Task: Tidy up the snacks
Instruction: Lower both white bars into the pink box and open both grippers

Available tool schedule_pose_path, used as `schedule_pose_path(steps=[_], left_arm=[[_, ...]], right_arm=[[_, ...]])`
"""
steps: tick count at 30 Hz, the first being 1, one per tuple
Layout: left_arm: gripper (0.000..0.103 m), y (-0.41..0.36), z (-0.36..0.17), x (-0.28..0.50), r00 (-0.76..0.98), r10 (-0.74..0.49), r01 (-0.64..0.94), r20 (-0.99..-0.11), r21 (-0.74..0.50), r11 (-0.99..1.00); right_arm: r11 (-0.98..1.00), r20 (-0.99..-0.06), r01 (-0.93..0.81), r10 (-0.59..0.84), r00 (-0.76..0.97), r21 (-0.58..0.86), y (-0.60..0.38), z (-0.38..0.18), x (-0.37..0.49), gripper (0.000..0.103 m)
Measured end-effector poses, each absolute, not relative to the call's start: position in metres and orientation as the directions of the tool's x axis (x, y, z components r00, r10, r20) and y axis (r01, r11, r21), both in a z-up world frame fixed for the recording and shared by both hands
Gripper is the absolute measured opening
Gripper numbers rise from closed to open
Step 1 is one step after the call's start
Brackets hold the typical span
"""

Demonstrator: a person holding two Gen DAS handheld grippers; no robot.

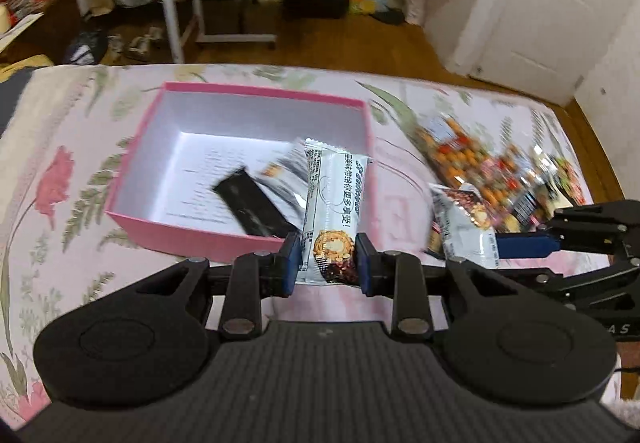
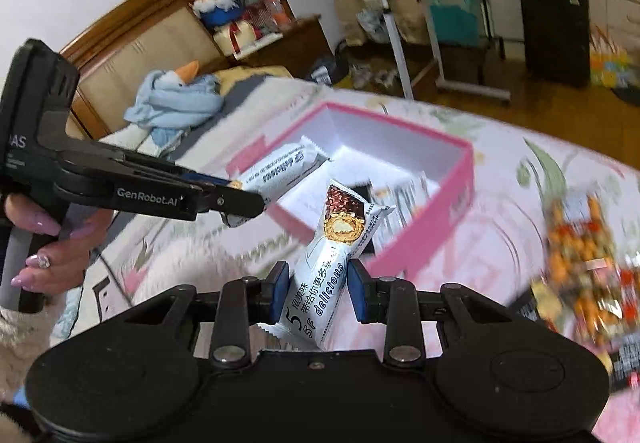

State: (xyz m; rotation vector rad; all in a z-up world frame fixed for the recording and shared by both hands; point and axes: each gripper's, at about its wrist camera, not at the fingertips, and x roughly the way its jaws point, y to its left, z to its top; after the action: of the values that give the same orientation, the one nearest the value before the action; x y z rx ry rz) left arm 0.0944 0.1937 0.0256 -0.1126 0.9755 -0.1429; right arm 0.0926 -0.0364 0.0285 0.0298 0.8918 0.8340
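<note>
A pink box (image 1: 192, 239) with a white inside lies open on the flowered bedspread; a black snack bar (image 1: 252, 205) and a white packet lie in it. My left gripper (image 1: 327, 263) is shut on a white snack bar (image 1: 334, 199), held upright just in front of the box's near wall. My right gripper (image 2: 316, 293) is shut on a second white snack bar (image 2: 336, 255), tilted toward the pink box (image 2: 432, 235). In the right wrist view the left gripper (image 2: 244, 203) and its bar (image 2: 276, 171) hang over the box's left edge. The right gripper (image 1: 500, 247) shows at the right of the left wrist view.
A blurred heap of orange and red snack packets (image 1: 492, 171) lies right of the box, with the snack heap (image 2: 580, 275) also at the right gripper's right. A hand (image 2: 44, 255) grips the left tool's handle. A blue cloth (image 2: 172, 103), a headboard and a wheeled desk (image 1: 208, 3) lie beyond.
</note>
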Motion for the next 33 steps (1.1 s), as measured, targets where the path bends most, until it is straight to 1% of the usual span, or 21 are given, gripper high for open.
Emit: schedule_pose_path(steps=[3, 6, 8, 10, 13, 15, 20, 24, 27, 28, 29, 30, 33], left_arm=[[0.028, 0.214, 0.018, 0.108, 0.575, -0.144, 0.019, -0.806, -0.163, 0.986], [0.028, 0.226, 0.004, 0.122, 0.587, -0.104, -0.001, -0.803, -0.128, 0.992], [0.028, 0.236, -0.009, 0.134, 0.589, -0.078, -0.017, -0.804, -0.11, 0.994], [0.028, 0.247, -0.024, 0.148, 0.577, -0.076, -0.036, -0.813, -0.119, 0.992], [0.028, 0.263, -0.047, 0.171, 0.542, -0.081, -0.067, -0.836, -0.14, 0.988], [0.028, 0.269, -0.063, 0.183, 0.524, -0.072, -0.078, -0.849, -0.132, 0.988], [0.028, 0.285, -0.095, 0.195, 0.479, -0.045, -0.146, -0.877, -0.13, 0.981], [0.028, 0.288, -0.102, 0.199, 0.5, -0.036, -0.153, -0.865, -0.129, 0.98], [0.031, 0.286, -0.105, 0.199, 0.52, -0.058, -0.155, -0.852, -0.161, 0.975], [0.032, 0.285, -0.106, 0.198, 0.523, -0.065, -0.159, -0.85, -0.172, 0.972], [0.032, 0.284, -0.106, 0.197, 0.524, -0.073, -0.155, -0.848, -0.179, 0.971], [0.032, 0.283, -0.106, 0.195, 0.526, -0.077, -0.156, -0.847, -0.185, 0.97], [0.032, 0.281, -0.096, 0.188, 0.538, -0.077, -0.149, -0.839, -0.185, 0.971]], right_arm=[[0.69, -0.665, -0.634, 0.659, 0.352, 0.349, -0.015, 0.023, 0.116, 0.037], [0.676, -0.66, -0.654, 0.666, 0.347, 0.339, 0.006, 0.017, 0.139, 0.037], [0.677, -0.666, -0.657, 0.662, 0.345, 0.332, 0.024, 0.007, 0.159, 0.037], [0.679, -0.677, -0.661, 0.652, 0.342, 0.32, 0.042, -0.005, 0.174, 0.037], [0.68, -0.715, -0.668, 0.625, 0.313, 0.302, 0.068, -0.027, 0.194, 0.037], [0.689, -0.752, -0.666, 0.592, 0.29, 0.285, 0.084, -0.045, 0.204, 0.037], [0.735, -0.807, -0.618, 0.529, 0.264, 0.279, 0.104, -0.078, 0.218, 0.037], [0.754, -0.829, -0.594, 0.501, 0.247, 0.279, 0.111, -0.095, 0.221, 0.037], [0.755, -0.84, -0.586, 0.497, 0.218, 0.295, 0.116, -0.104, 0.222, 0.038], [0.753, -0.836, -0.584, 0.504, 0.215, 0.303, 0.116, -0.104, 0.222, 0.04], [0.748, -0.833, -0.586, 0.511, 0.212, 0.31, 0.115, -0.103, 0.222, 0.045], [0.748, -0.831, -0.588, 0.513, 0.215, 0.309, 0.115, -0.102, 0.221, 0.046], [0.748, -0.828, -0.598, 0.508, 0.237, 0.288, 0.11, -0.088, 0.214, 0.046]])
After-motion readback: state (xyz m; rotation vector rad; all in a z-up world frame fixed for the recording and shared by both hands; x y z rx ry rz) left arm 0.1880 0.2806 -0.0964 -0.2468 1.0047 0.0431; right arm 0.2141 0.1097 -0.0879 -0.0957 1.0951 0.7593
